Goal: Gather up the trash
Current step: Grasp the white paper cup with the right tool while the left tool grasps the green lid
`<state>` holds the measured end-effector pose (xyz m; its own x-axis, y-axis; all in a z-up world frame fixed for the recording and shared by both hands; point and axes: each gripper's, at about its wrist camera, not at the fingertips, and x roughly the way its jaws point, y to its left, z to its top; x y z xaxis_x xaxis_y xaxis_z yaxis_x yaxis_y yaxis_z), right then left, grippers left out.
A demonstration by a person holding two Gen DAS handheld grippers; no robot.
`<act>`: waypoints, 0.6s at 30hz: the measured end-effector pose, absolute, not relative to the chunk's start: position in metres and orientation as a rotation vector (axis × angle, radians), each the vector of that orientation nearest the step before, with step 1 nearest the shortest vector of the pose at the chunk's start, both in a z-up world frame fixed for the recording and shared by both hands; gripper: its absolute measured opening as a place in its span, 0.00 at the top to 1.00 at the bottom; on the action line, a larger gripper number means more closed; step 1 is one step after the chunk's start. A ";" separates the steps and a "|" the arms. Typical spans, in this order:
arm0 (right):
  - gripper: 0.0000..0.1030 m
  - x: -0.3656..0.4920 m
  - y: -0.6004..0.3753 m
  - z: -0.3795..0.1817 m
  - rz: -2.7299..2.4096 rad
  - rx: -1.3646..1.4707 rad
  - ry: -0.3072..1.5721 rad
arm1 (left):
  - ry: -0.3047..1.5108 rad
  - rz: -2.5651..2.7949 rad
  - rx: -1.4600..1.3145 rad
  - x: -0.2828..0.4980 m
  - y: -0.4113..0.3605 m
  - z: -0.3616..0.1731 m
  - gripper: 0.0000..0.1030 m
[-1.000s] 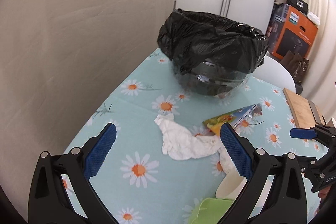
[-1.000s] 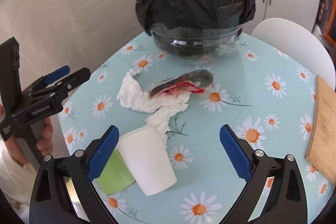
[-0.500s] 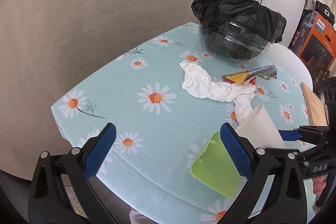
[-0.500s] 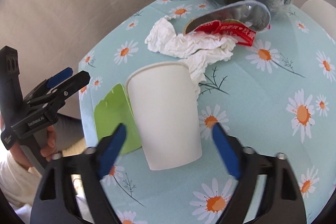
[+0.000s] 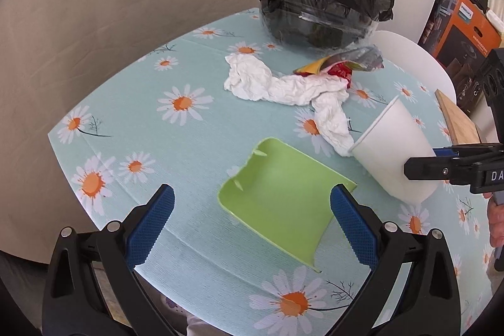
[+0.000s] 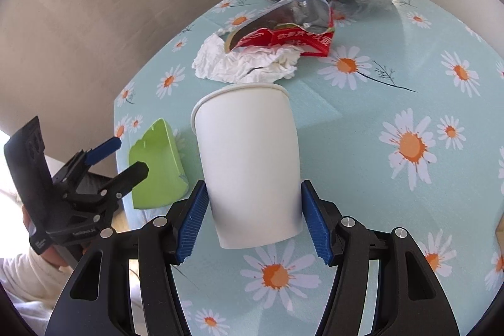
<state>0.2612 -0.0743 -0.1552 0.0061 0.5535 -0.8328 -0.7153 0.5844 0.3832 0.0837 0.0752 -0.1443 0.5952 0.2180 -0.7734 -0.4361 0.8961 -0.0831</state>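
Observation:
A white paper cup [image 6: 249, 166] lies on its side on the daisy tablecloth, and my right gripper [image 6: 253, 219] is shut on its base end; the cup also shows in the left wrist view [image 5: 393, 153]. A green plastic tray piece [image 5: 280, 197] lies beside the cup, just ahead of my open, empty left gripper [image 5: 252, 225]. Crumpled white tissue [image 5: 283, 87] and a red-and-foil snack wrapper [image 6: 289, 27] lie beyond the cup. A clear bin with a black bag [image 5: 321, 5] stands at the table's far edge.
A wooden board [image 5: 456, 118] lies at the table's right side. A white chair [image 6: 463, 5] stands behind the table, with an orange box [image 5: 463, 30] further back. A beige wall runs along the left. The table's near-left edge [image 5: 94, 194] is close to my left gripper.
My right gripper moved down onto the cup and closed on it. My left gripper pulled back toward the table's near corner, bringing the green tray piece into view before it.

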 end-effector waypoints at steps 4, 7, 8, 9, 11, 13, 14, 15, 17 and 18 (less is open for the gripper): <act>0.46 0.255 -0.091 -0.154 0.983 -0.160 1.213 | 0.907 0.379 -0.297 0.090 0.073 -0.163 0.06; 0.46 0.247 -0.099 -0.155 0.978 -0.165 1.222 | 0.913 0.378 -0.282 0.092 0.074 -0.171 0.06; 0.46 0.244 -0.101 -0.155 0.975 -0.165 1.225 | 0.919 0.358 -0.275 0.094 0.073 -0.171 0.06; 0.46 0.242 -0.103 -0.156 0.971 -0.165 1.229 | 0.919 0.340 -0.262 0.096 0.072 -0.171 0.06; 0.46 0.238 -0.104 -0.159 0.966 -0.168 1.235 | 0.929 0.302 -0.236 0.101 0.069 -0.172 0.07; 0.46 0.236 -0.107 -0.160 0.959 -0.172 1.238 | 0.932 0.274 -0.215 0.104 0.066 -0.170 0.17; 0.46 0.235 -0.108 -0.161 0.957 -0.171 1.238 | 0.945 0.276 -0.193 0.107 0.065 -0.169 0.26; 0.46 0.235 -0.109 -0.161 0.954 -0.171 1.238 | 0.961 0.268 -0.166 0.109 0.063 -0.169 0.27; 0.46 0.235 -0.108 -0.162 0.950 -0.172 1.237 | 0.986 0.225 -0.113 0.114 0.060 -0.168 0.32; 0.46 0.234 -0.108 -0.161 0.948 -0.171 1.236 | 0.995 0.215 -0.119 0.115 0.061 -0.168 0.32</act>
<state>0.2341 -0.1081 -0.1614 0.0152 0.5192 -0.8545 -0.6909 0.6232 0.3663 0.1150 0.0606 -0.1676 0.5260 0.1251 -0.8413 -0.2334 0.9724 -0.0014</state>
